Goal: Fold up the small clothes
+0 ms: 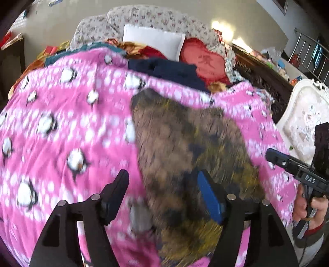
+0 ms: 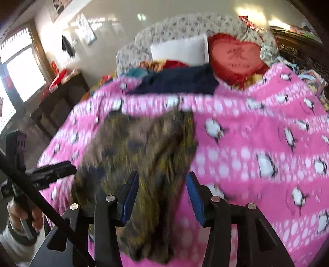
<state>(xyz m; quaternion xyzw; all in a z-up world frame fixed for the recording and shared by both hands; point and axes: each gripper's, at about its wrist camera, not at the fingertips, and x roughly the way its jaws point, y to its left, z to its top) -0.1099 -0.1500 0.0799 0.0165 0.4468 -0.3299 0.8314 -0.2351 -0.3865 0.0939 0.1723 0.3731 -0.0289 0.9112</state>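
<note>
A small brown and yellow patterned garment [image 1: 185, 156] lies spread on a pink penguin blanket [image 1: 61, 123]; it also shows in the right wrist view [image 2: 144, 147]. My left gripper [image 1: 164, 197] is open just above the garment's near left edge, with a grey patch of cloth between its fingers. My right gripper [image 2: 162, 197] is open over the garment's near end, holding nothing. The right gripper shows at the right edge of the left wrist view [image 1: 275, 156], and the left gripper at the left of the right wrist view [image 2: 61, 168]. Both views are blurred by motion.
A folded dark navy garment [image 1: 168, 71] lies at the blanket's far edge. Behind it are a white pillow [image 1: 152, 39], a red heart cushion [image 1: 203, 61] and a floral quilt [image 1: 144, 16]. A white chair [image 1: 304, 119] stands at the right, dark wooden furniture [image 2: 57, 100] at the left.
</note>
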